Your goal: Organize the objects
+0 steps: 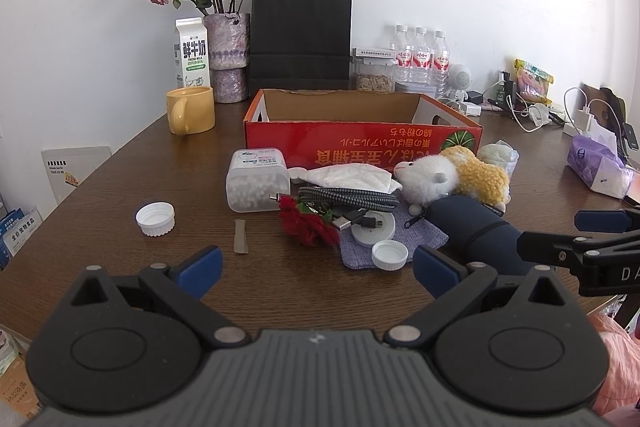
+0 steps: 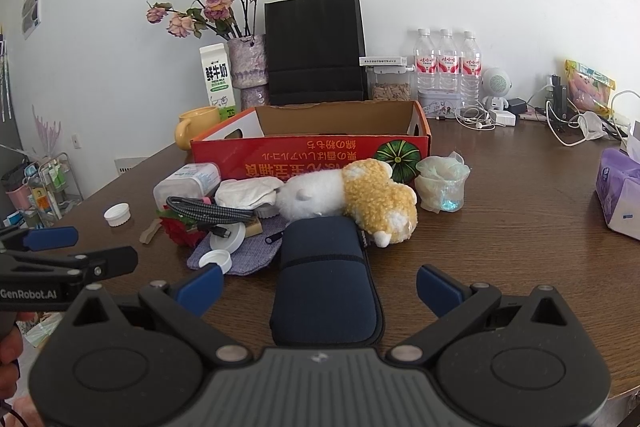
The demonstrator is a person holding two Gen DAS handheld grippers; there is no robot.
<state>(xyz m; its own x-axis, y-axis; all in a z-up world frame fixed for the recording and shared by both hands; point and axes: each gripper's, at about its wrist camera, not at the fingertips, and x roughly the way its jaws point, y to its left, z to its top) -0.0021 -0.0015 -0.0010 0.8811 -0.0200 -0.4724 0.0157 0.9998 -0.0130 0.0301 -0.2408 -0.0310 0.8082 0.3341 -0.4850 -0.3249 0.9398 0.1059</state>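
A red cardboard box (image 1: 360,143) (image 2: 308,151) stands open and empty-looking on the brown table. In front of it lies a pile: a white-and-yellow plush toy (image 1: 452,177) (image 2: 352,193), a dark blue pouch (image 1: 476,231) (image 2: 326,279), a coiled braided cable (image 1: 344,197) (image 2: 208,209), a red fabric rose (image 1: 308,225), a cotton-swab tub (image 1: 258,181), a tissue (image 1: 352,177). My left gripper (image 1: 318,269) is open above the near table edge. My right gripper (image 2: 320,287) is open, with the pouch's near end lying between its fingers.
White caps (image 1: 155,219) (image 1: 389,255) lie on the table, with a grey cloth mat (image 1: 394,237). A yellow mug (image 1: 190,109), milk carton (image 1: 192,53), flower vase (image 1: 228,55), black bag (image 1: 301,35) and water bottles (image 1: 420,55) stand behind the box. A tissue pack (image 2: 620,191) sits right.
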